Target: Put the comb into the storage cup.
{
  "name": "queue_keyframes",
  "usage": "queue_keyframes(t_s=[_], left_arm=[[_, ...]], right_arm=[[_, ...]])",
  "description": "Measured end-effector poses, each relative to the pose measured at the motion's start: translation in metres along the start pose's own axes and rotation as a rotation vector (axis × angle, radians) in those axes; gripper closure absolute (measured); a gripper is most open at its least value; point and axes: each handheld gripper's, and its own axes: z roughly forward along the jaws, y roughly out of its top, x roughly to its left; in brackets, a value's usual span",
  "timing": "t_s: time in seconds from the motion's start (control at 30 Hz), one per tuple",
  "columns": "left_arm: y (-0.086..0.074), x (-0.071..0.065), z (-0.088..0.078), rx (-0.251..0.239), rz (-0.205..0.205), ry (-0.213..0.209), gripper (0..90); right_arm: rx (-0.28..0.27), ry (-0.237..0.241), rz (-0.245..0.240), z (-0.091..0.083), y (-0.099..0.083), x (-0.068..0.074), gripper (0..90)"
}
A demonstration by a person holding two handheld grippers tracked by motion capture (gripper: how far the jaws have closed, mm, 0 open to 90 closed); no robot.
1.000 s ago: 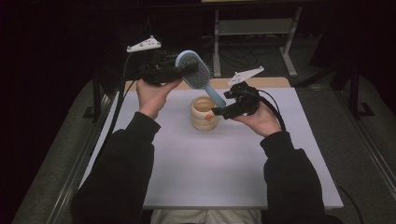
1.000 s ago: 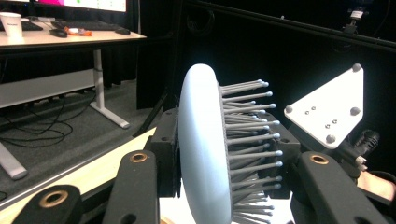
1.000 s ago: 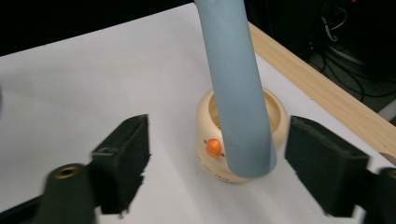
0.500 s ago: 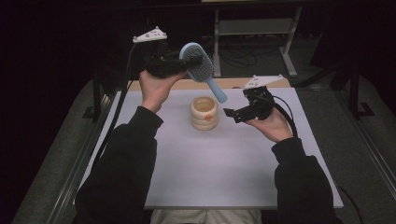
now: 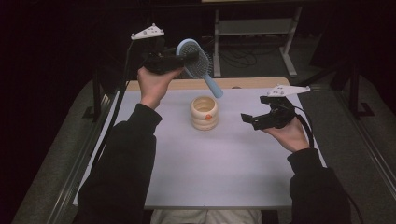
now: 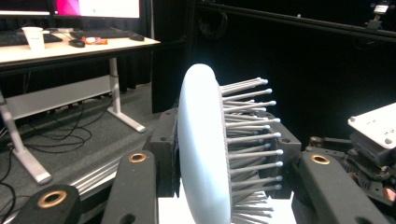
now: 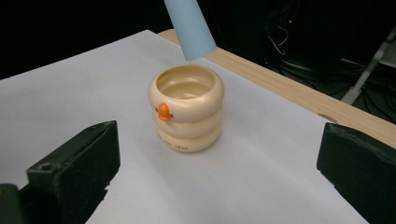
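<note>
The pale blue plastic hairbrush with its oval head of grey ball-tipped pins is held up in the air off the far left of the table, its head clamped between the jaws of the left gripper, one jaw on the smooth back and the other in among the pins, as the left gripper view shows close up. Its tapered handle slants down toward five o'clock and ends just above and behind the cream ring-stacked cup with a small orange beak on its side, which stands near the middle of the white table cover. The brush looks light and stiff, the pins springy and the smooth back a little slippery, so I would judge the present hold across the head fair but liable to pivot; the handle would be the surer place to grip. The cup looks like glazed ceramic or hard plastic, I cannot tell which, and should be gripped across its rim or waist. The right gripper hovers at about three o'clock from the cup, well apart from it, its jaws spread wide with nothing between them. Against a second ago, the brush has been lifted higher and farther back, its handle tip clear of the cup's mouth, and the right hand has drawn away to the right and toward the near side.
</note>
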Motion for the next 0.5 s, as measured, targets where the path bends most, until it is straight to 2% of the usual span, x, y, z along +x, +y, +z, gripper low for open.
queue_keyframes(t_s=[0.13, 0.37, 0.5], left_arm=[[0.001, 0.006, 0.000, 0.000, -0.010, 0.012, 56.0], [0.000, 0.012, 0.003, 0.006, -0.019, 0.034, 55.9], [-0.001, 0.014, 0.004, 0.021, -0.004, 0.055, 55.8]], right_arm=[[-0.006, -0.007, 0.025, -0.006, -0.009, -0.006, 0.0], [-0.024, -0.013, 0.034, -0.016, -0.022, -0.007, 0.0], [-0.012, -0.018, 0.047, -0.019, -0.032, -0.011, 0.0]])
